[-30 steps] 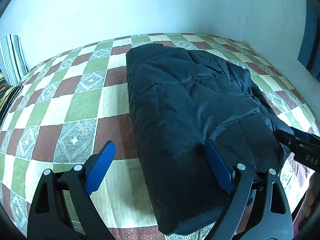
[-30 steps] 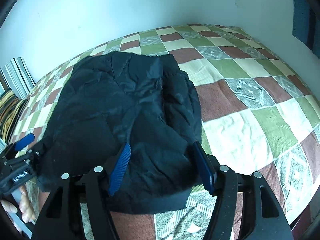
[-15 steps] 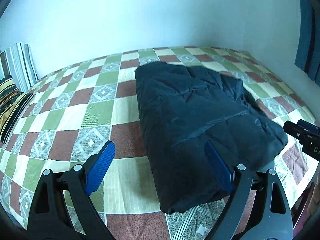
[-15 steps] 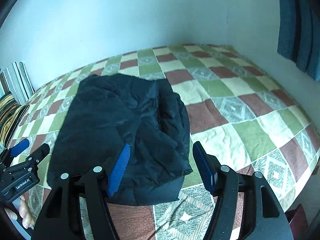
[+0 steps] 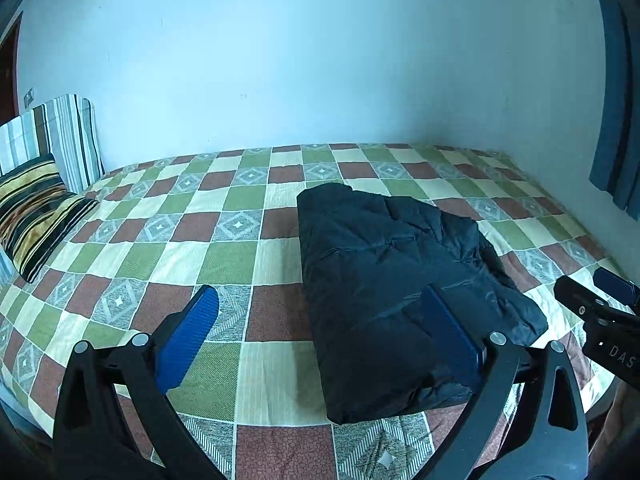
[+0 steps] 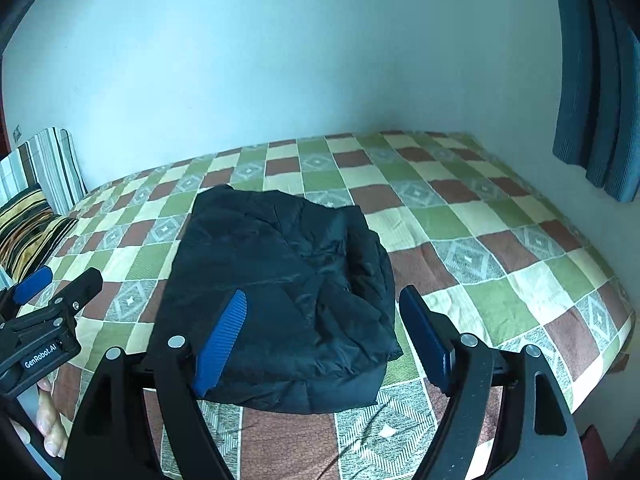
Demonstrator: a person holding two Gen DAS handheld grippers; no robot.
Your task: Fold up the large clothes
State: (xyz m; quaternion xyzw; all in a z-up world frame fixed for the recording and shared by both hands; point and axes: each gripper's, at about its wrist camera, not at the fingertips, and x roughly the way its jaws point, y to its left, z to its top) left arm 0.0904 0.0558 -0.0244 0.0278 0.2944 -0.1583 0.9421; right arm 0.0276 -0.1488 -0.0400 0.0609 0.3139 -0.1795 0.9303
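Observation:
A dark navy quilted jacket [image 5: 392, 280] lies folded into a compact bundle on the checked bedspread [image 5: 224, 248]. In the right wrist view the same jacket [image 6: 280, 280] sits near the bed's front edge. My left gripper [image 5: 320, 320] hangs above and in front of the bundle; its jaws are opening wide and nothing is between them. Raised above the bundle's near end, my right gripper [image 6: 324, 316] also has its jaws opening with nothing gripped. Each gripper shows at the edge of the other's view: the right gripper [image 5: 600, 312] and the left gripper [image 6: 44, 312].
Two striped pillows [image 5: 44, 184] lean against the wall at the bed's left end. A pale wall runs behind the bed, and a blue curtain [image 6: 600, 80] hangs at the right. A person's fingers [image 6: 48, 420] show at the lower left of the right wrist view.
Both grippers have risen and drawn back from the jacket, which now looks smaller and lies free on the bed. The right gripper's jaws have spread wider; the left's slightly.

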